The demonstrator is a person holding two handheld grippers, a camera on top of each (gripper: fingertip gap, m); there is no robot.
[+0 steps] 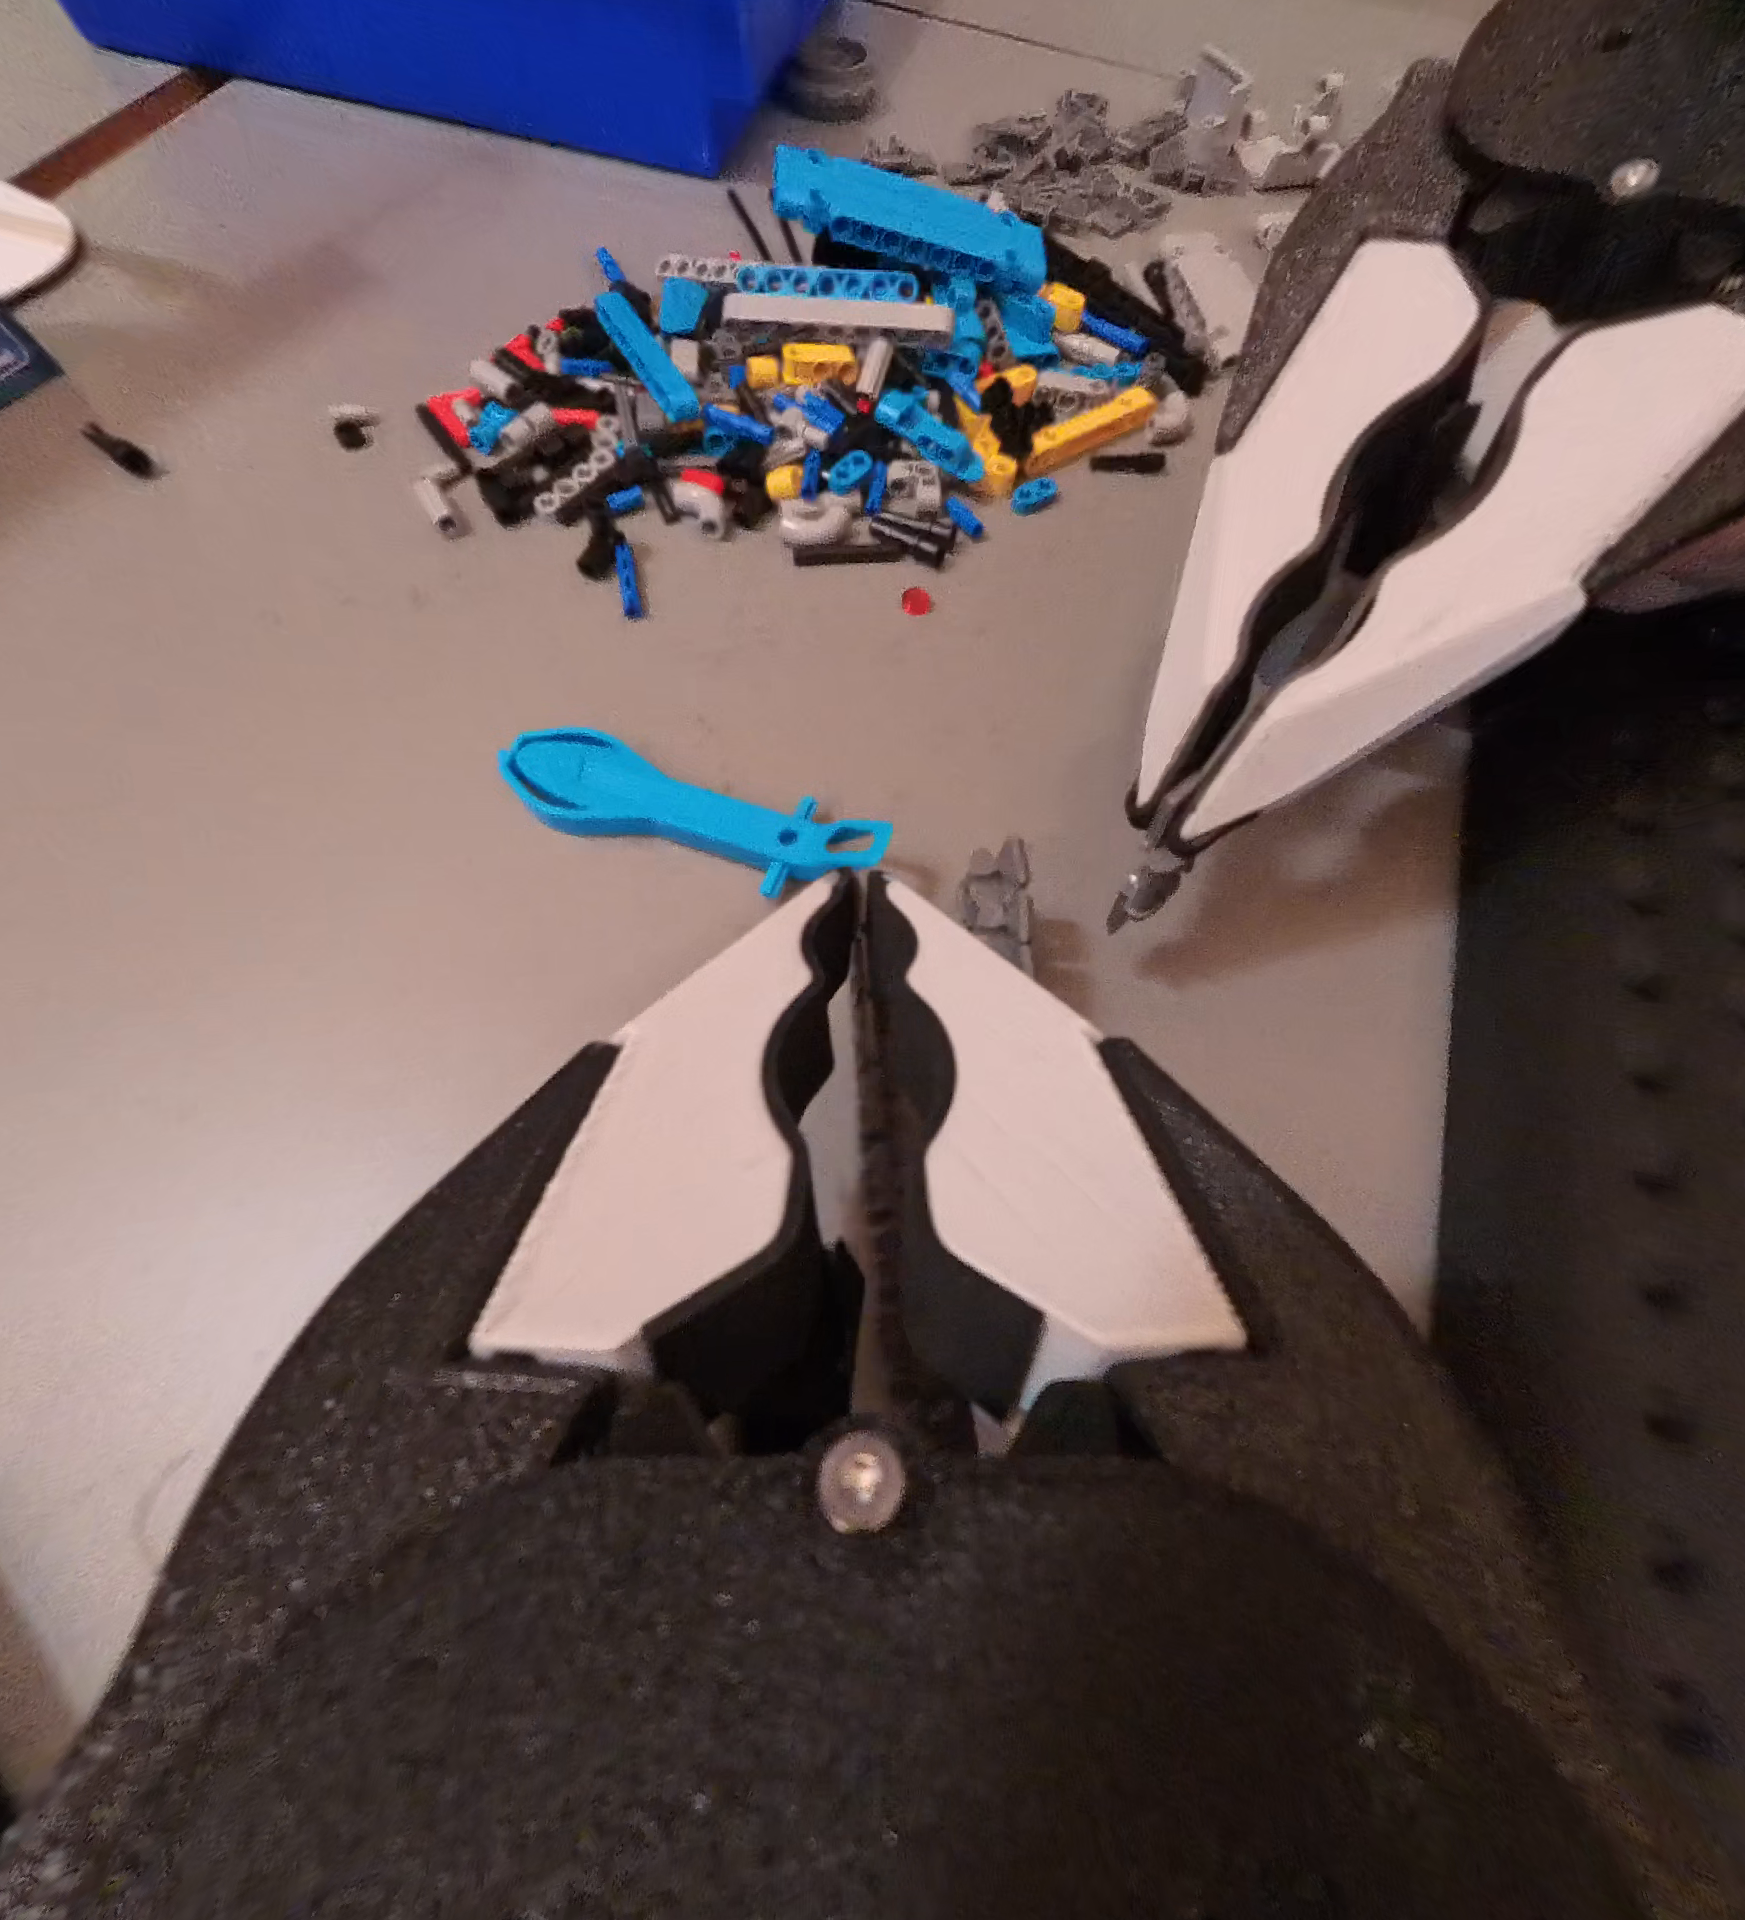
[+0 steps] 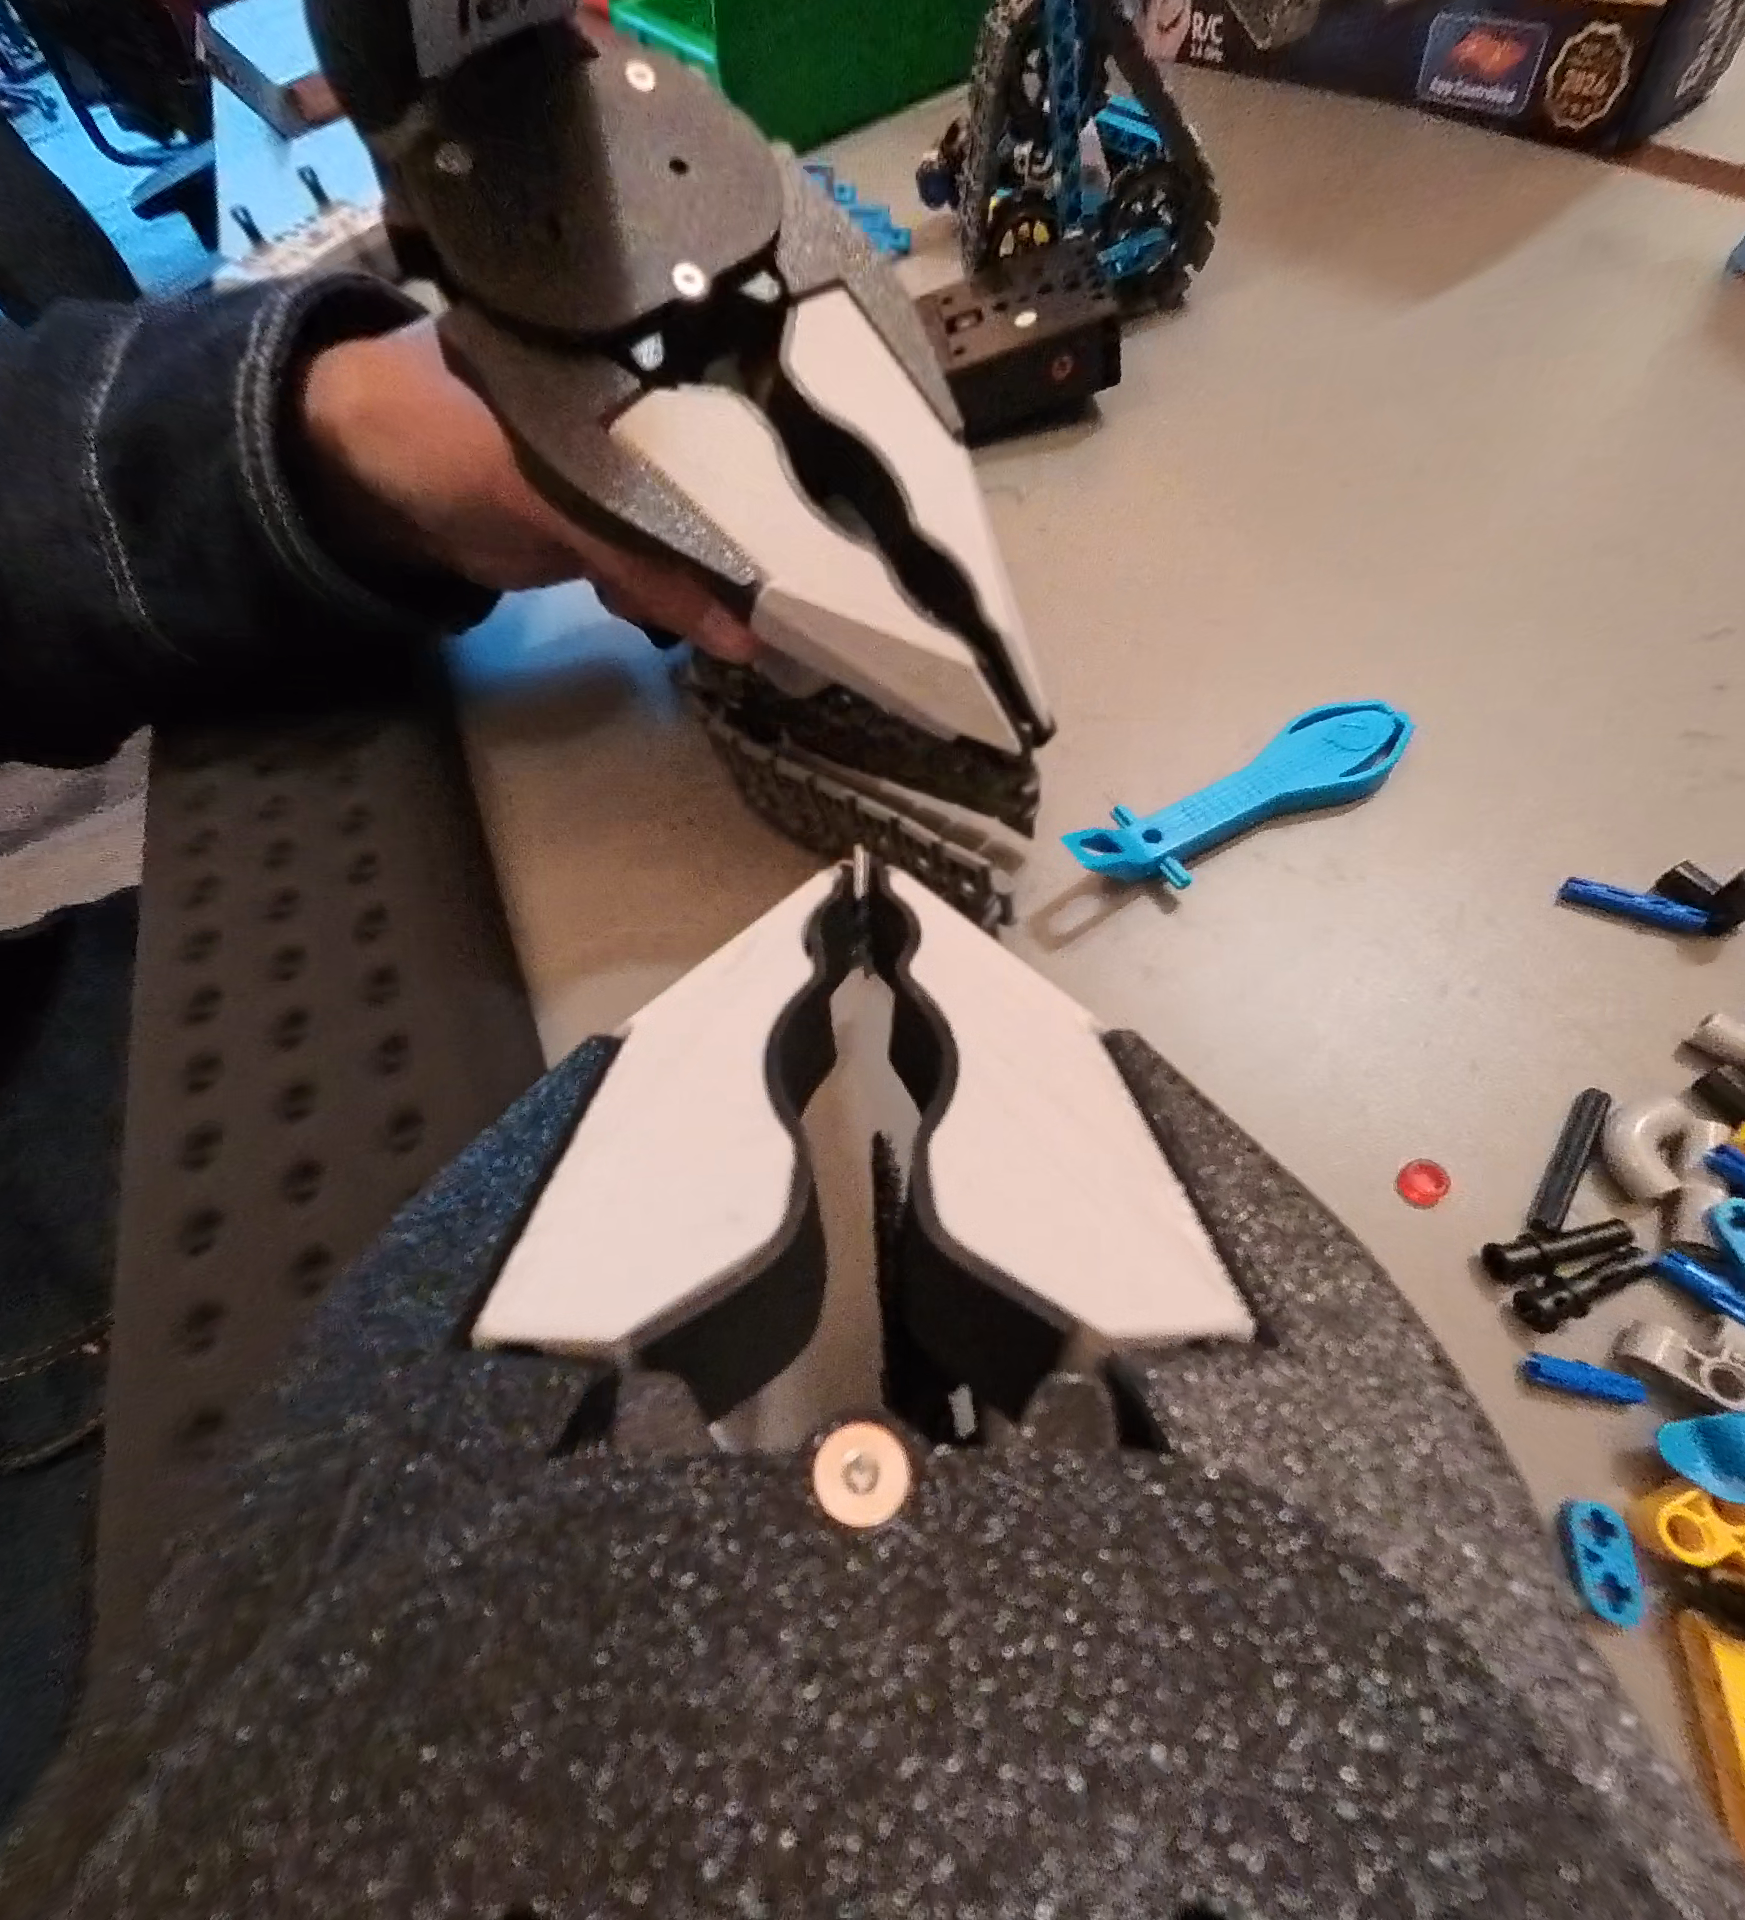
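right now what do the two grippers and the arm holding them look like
Both the left gripper and right gripper have speckled black bodies, a silver screw at the pivot, and white wedge-shaped fingers lined with wavy black pads. The person's hand emerges from a dark sleeve with pale stitching.

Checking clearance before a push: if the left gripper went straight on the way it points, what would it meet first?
Probably the blue spoon-shaped tool: its forked end lies just beyond the left gripper, though height above the table is unclear.

There were two grippers, left point(image 1: 857, 883) and right point(image 2: 860, 878), one blue spoon-shaped tool point(image 1: 681, 800), one red stud point(image 1: 915, 601), one blue bin point(image 1: 494, 62), and one heap of loose bricks point(image 1: 826, 384).
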